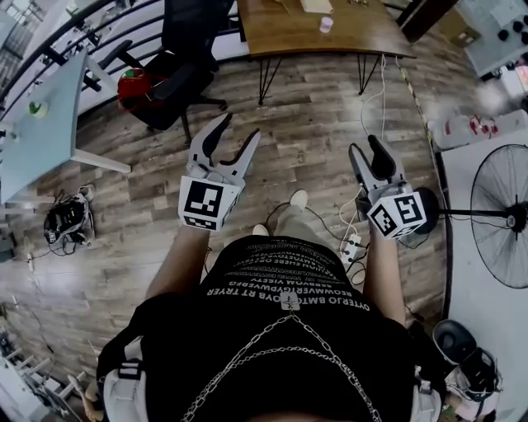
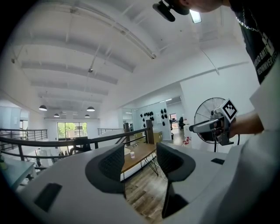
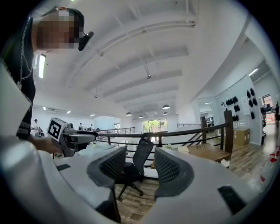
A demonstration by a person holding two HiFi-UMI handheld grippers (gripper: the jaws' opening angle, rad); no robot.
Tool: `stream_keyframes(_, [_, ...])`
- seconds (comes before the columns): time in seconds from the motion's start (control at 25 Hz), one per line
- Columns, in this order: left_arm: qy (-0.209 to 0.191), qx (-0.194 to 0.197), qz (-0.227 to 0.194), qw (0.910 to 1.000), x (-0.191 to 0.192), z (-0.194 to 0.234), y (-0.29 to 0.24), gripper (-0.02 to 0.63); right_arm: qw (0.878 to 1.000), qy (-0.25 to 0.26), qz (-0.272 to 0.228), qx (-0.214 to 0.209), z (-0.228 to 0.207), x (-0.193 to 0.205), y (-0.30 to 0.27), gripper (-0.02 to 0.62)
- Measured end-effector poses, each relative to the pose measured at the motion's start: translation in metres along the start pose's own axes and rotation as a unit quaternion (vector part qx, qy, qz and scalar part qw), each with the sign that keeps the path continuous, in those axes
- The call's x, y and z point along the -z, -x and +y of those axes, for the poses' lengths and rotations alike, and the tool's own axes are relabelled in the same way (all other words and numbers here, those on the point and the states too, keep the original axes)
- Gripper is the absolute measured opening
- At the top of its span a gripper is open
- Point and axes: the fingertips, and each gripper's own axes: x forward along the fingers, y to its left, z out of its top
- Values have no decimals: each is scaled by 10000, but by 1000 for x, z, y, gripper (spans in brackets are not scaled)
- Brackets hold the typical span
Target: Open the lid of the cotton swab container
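Observation:
I stand on a wooden floor, well back from a wooden table (image 1: pixel 289 37) at the top of the head view. On it is a small white container with a pinkish band (image 1: pixel 326 23), too far off to make out; it is also tiny between the jaws in the left gripper view (image 2: pixel 132 154). Both grippers are held up in the air over the floor. The left gripper (image 1: pixel 238 132) (image 2: pixel 140 159) is open with nothing between its jaws. To its right, the right gripper (image 1: pixel 367 147) (image 3: pixel 140 164) is open and empty too.
A black office chair (image 1: pixel 177 58) stands left of the wooden table, near a red object (image 1: pixel 136 86). A grey table (image 1: pixel 41 132) is at the far left. A standing fan (image 1: pixel 503 214) is at the right. Cables and a power strip (image 1: pixel 353 247) lie by my feet.

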Motion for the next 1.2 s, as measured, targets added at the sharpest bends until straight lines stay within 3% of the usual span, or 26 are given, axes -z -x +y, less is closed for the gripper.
stream_keyframes(0.6, [72, 105, 70, 9999, 6, 14, -103, 232, 9989, -64, 252, -392, -73, 7, -75, 196])
stream_keyframes(0.88, [256, 352, 246, 9988, 5, 2, -151, 232, 9989, 60, 293, -354, -114, 1, -83, 196])
stream_keyframes(1.2, [108, 203, 123, 9997, -18, -15, -211, 232, 9988, 76, 236, -412, -172, -7, -79, 195])
